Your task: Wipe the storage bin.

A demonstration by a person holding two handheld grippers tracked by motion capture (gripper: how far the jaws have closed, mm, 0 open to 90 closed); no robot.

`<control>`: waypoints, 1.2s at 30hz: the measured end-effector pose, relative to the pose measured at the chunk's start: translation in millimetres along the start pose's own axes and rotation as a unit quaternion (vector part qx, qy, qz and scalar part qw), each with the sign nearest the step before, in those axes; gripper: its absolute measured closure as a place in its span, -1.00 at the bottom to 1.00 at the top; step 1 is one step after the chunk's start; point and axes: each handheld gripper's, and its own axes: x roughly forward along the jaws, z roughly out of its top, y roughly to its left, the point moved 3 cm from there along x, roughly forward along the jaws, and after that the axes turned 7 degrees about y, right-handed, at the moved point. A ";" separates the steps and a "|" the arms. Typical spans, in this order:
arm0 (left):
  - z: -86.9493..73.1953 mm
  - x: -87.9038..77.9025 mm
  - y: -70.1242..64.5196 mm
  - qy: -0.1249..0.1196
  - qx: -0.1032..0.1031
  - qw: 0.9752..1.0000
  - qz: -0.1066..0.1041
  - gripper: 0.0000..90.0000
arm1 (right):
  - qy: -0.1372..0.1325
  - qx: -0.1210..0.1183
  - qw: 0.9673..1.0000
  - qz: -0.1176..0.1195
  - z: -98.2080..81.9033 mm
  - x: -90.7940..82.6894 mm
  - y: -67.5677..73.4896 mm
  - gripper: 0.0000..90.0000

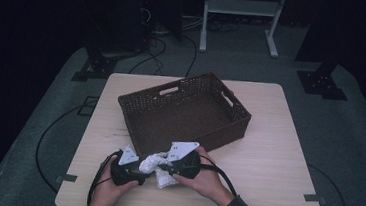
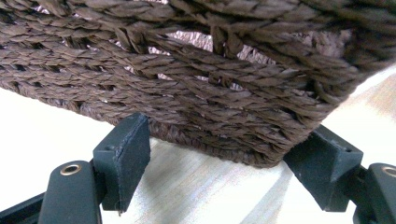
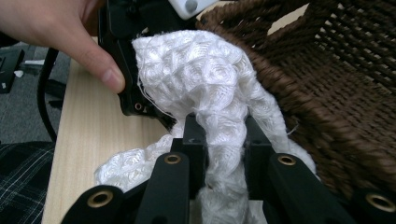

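White cloth (image 3: pixel 205 88) is pinched between the clenched jaws of the right gripper (image 3: pixel 223 140), not yet in the basket (image 1: pixel 231 104).

It is held just off the table (image 1: pixel 271 161) beside the basket's near wall; the rim remains to be cleared, and the basket floor is seen bare. The left gripper (image 2: pixel 224 158) is kept released, jaws spread at the basket's corner.

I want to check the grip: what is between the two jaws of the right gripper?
In the right gripper view, a bunched fold of the white cloth sits between the jaws of the right gripper, which are shut on it. The wicker basket is beside it.
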 end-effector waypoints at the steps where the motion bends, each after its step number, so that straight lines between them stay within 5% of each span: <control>1: 0.0 -0.2 0.2 0.001 0.001 1.000 0.000 -0.47 | -0.004 -0.001 1.000 -0.001 0.4 -1.8 -0.5 0.69; 10: 0.0 0.1 0.0 -0.001 0.000 1.000 0.000 -0.47 | -0.020 0.000 1.000 -0.009 3.0 -16.2 -1.1 0.68; 18: -0.1 -0.1 -0.1 0.000 0.000 1.000 0.000 -0.47 | 0.000 -0.001 1.000 -0.006 -11.7 -17.2 0.2 0.68; 36: -0.1 0.1 -0.1 -0.001 -0.001 1.000 0.000 -0.47 | 0.013 0.066 0.996 -0.055 -65.4 -57.3 -23.5 0.68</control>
